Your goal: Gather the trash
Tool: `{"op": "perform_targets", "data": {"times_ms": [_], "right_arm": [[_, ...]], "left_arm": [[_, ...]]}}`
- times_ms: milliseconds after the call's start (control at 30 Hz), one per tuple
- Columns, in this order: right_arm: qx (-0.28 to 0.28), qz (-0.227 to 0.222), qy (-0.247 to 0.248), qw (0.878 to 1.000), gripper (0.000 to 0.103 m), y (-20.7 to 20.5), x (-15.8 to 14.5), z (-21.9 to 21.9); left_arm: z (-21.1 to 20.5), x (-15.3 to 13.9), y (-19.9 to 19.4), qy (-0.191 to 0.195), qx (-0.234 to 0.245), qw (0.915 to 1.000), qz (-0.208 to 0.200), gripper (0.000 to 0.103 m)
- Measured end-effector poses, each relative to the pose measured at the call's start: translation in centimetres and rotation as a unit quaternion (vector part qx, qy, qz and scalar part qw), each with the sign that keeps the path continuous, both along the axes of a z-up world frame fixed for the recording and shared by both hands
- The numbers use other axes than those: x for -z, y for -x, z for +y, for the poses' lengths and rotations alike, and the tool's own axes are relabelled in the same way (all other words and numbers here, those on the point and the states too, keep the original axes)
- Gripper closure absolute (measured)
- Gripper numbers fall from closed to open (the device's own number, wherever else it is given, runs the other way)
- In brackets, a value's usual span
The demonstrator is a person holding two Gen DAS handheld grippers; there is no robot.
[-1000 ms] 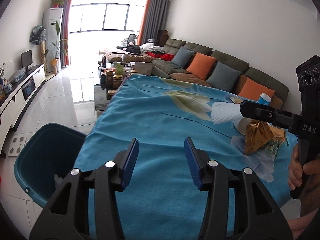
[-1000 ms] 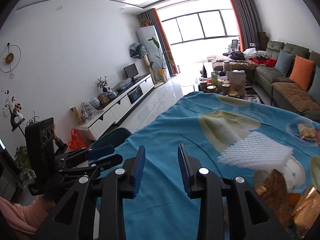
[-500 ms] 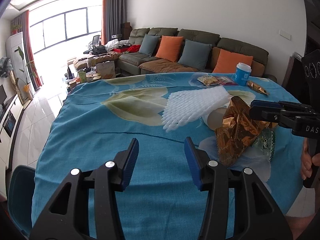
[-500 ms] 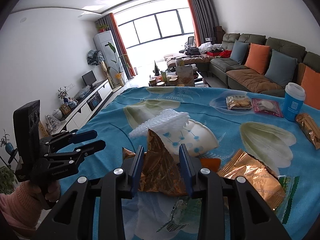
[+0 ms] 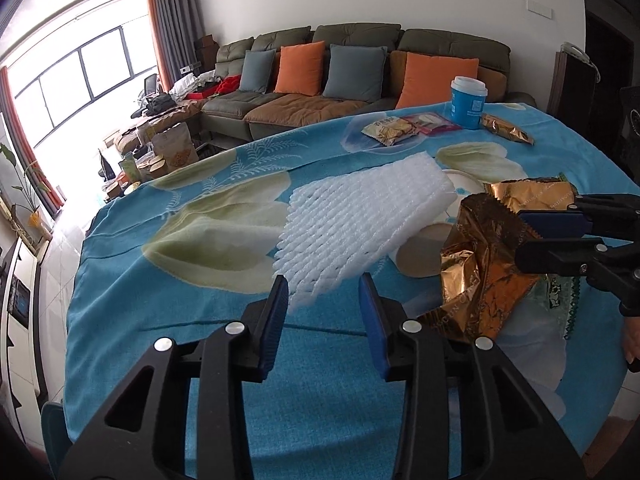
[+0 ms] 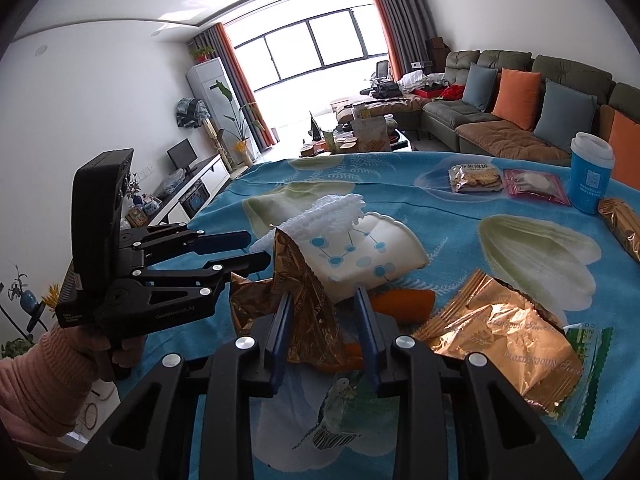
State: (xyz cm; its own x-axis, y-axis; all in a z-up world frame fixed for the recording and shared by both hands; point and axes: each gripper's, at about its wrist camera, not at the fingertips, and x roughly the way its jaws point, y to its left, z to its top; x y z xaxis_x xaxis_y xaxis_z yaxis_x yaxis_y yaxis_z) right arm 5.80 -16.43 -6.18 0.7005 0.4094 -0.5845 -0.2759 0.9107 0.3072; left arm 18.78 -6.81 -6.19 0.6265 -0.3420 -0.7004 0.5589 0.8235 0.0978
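Foam net sleeve sits just ahead of the left claw, its near corner between the closing jaws, untouched. Feather-light and squashy; pinch that corner.

Right view: gold wrapper stands between the right claw's closing jaws. Crinkly, slippery foil; contact is unclear. Paper cup half buried.

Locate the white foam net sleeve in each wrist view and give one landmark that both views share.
Left wrist view: the white foam net sleeve fills the centre, lying slantwise over a white paper cup, its near end just beyond the left tongs.
Right wrist view: it sits left of centre, draped on that cup, behind the crumpled gold foil wrapper.
Shared landmark: the blue lidded cup standing upright on the far side of the table.
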Motion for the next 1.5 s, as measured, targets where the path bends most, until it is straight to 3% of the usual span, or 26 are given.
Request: {"op": "perform_targets", "data": {"times_ms": [200, 500, 900, 1500], "right_arm": [[-0.006, 0.007, -0.016, 1.000, 0.088, -0.1, 0.1, -0.5], [-0.022, 0.006, -0.024, 0.999, 0.100, 0.4, -0.2, 0.1], [-0.037, -0.006, -0.065, 0.997, 0.102, 0.5, -1.7, 0.4], [-0.077, -0.017, -0.106, 0.991, 0.102, 0.1, -3.3, 3.1]], "left_arm": [[-0.2, 0.3, -0.9, 0.000, -0.001, 1.0000, 0.008, 0.097], [1.4, -0.9, 0.7, 0.025, -0.020, 0.9994, -0.013, 0.099], [7.0, -3.3, 4.1, 0.084, -0.067, 0.9939, -0.024, 0.099], [16.2, -4.9, 10.7, 0.113, -0.160, 0.9796, -0.044, 0.100]]}}
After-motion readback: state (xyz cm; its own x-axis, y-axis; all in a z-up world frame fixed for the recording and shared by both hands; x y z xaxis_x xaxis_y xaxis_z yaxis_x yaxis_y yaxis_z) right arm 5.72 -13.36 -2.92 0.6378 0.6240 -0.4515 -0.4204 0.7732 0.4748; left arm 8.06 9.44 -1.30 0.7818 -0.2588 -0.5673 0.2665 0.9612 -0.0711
